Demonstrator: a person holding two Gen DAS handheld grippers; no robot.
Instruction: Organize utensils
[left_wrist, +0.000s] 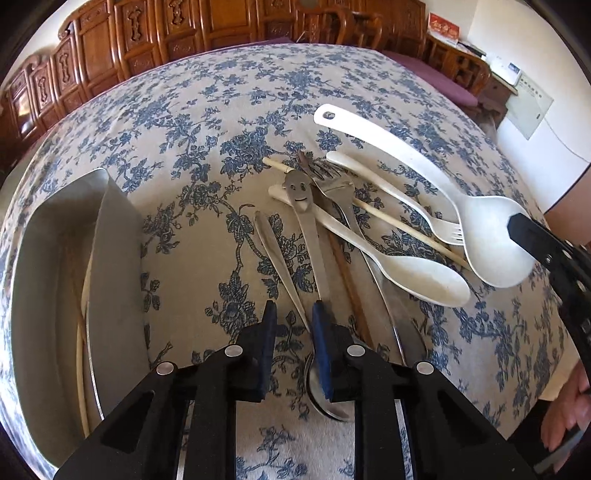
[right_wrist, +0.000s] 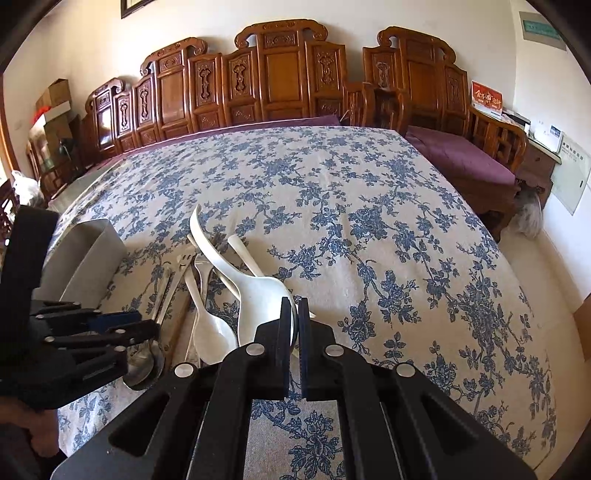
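A slim metal spoon (left_wrist: 284, 273) lies on the floral-clothed bench (left_wrist: 207, 122), at the left edge of the utensil pile (left_wrist: 354, 221). Its long axis runs away from the left gripper (left_wrist: 293, 314), handle pointing up the bench and bowl tucked under the fingers. Those fingers stand a little apart, straddling the neck of the spoon; the pads do not look pressed on it yet. The left hand is clearly the nearer one to it. The right gripper (right_wrist: 294, 306) has its fingers together, clamped on the bowl rim of the big white serving spoon (right_wrist: 258, 291) at the pile's right side. Left of the pile, well apart, a grey metal tray (left_wrist: 40, 258) holds pale chopsticks (left_wrist: 81, 332) lying lengthwise; nothing else shows inside it.
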